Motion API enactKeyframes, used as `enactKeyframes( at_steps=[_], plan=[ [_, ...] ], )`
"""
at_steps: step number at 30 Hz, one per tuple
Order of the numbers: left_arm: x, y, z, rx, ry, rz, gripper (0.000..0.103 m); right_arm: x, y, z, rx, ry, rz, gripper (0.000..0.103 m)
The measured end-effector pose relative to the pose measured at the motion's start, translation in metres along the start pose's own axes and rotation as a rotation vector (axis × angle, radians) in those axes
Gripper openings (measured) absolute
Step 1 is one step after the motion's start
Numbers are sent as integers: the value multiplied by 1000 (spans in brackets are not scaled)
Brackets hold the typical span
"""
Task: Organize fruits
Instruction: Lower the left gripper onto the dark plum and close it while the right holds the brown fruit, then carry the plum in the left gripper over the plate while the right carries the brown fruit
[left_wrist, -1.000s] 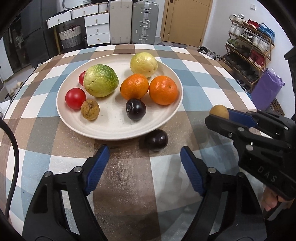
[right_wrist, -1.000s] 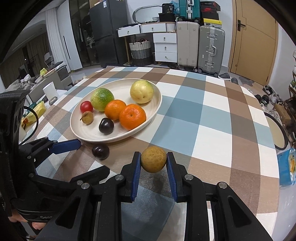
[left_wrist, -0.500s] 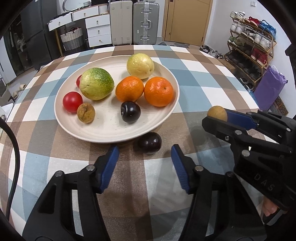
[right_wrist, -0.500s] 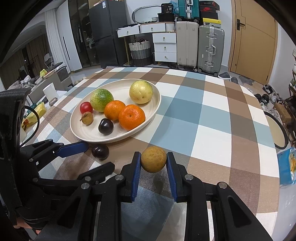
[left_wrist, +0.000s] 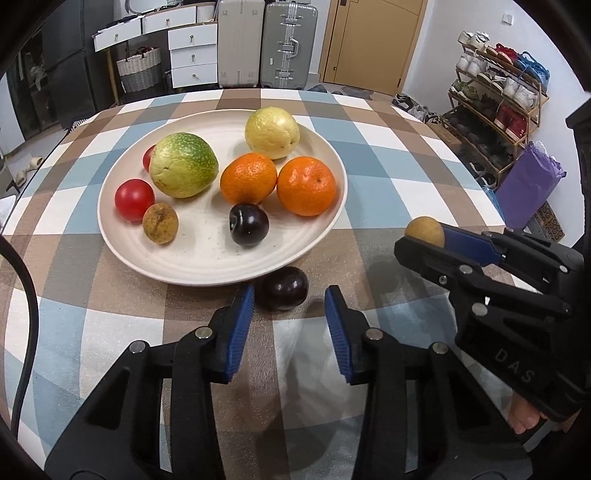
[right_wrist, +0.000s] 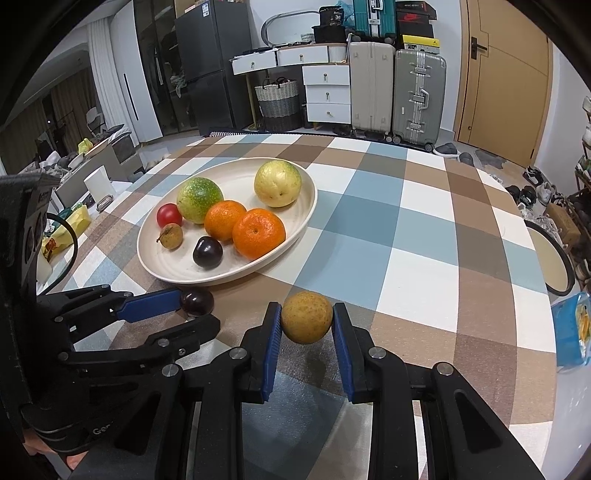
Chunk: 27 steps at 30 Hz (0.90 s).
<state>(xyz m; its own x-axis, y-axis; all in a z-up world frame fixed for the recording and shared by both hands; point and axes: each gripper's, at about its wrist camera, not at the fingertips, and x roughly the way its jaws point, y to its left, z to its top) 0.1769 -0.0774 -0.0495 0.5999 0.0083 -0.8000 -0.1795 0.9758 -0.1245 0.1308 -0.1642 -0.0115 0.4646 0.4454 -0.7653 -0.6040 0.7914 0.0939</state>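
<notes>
Left jaws: we have just been closing our left gripper (left_wrist: 289, 301) around the dark plum (left_wrist: 283, 288), low centre of frame; pads not visibly pressing yet.
Right jaws: our right gripper (right_wrist: 306, 319) is clamped on the brown fruit (right_wrist: 306, 317), lifted off the table.
Done: eight fruits sit on the plate (left_wrist: 122, 236), upper left.
Left: we judge both remaining fruits go onto the plate.
</notes>
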Motion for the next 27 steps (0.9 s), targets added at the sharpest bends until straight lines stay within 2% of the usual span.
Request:
enactKeyframes(
  at_steps=[2,4,15,27],
  plan=[
    [0,0,0,4,-1,9,26,0,0,0,-1,-1,2,28],
    [0,1,0,1,-5,13,23,-1,0,0,-2,-1,3,28],
    [-5,10,-3,-13,-9,-39,23,0,1,0,-6,-2,17,28],
    [-37,22,-10,17,-68,-94,23,-9,10,2,-23,-70,60,28]
  ],
)
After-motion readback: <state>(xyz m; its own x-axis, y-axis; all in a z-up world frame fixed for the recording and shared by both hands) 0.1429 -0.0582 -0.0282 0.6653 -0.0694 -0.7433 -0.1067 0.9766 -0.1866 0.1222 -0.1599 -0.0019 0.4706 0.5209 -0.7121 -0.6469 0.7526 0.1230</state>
